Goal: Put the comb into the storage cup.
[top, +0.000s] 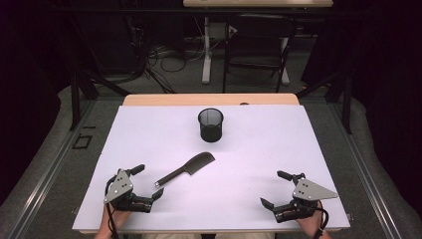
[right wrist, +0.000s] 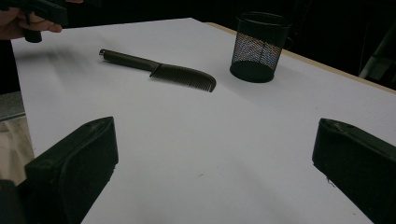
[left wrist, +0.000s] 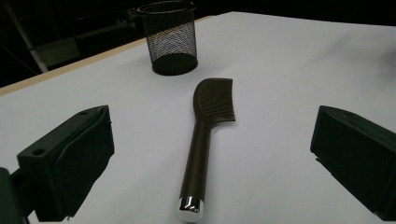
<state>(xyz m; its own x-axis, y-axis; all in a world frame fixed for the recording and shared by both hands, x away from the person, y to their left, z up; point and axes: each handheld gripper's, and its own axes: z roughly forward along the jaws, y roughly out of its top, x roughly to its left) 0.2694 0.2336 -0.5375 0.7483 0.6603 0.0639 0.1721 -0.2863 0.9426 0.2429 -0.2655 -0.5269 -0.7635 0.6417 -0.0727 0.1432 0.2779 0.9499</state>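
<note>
On the table (top: 149,130) I count two loose things: one dark comb (top: 185,169) and one black mesh cup (top: 211,124). The comb lies flat, its capped handle end just ahead of the left gripper (top: 148,182), between that gripper's spread fingers (left wrist: 70,158) as seen in the left gripper view. The single cup stands upright farther out, beyond the comb's toothed end. There are two grippers in all, the second being the right gripper (top: 275,188), each with two fingers set wide apart. Well beyond the table I count one folding chair (top: 259,47).
</note>
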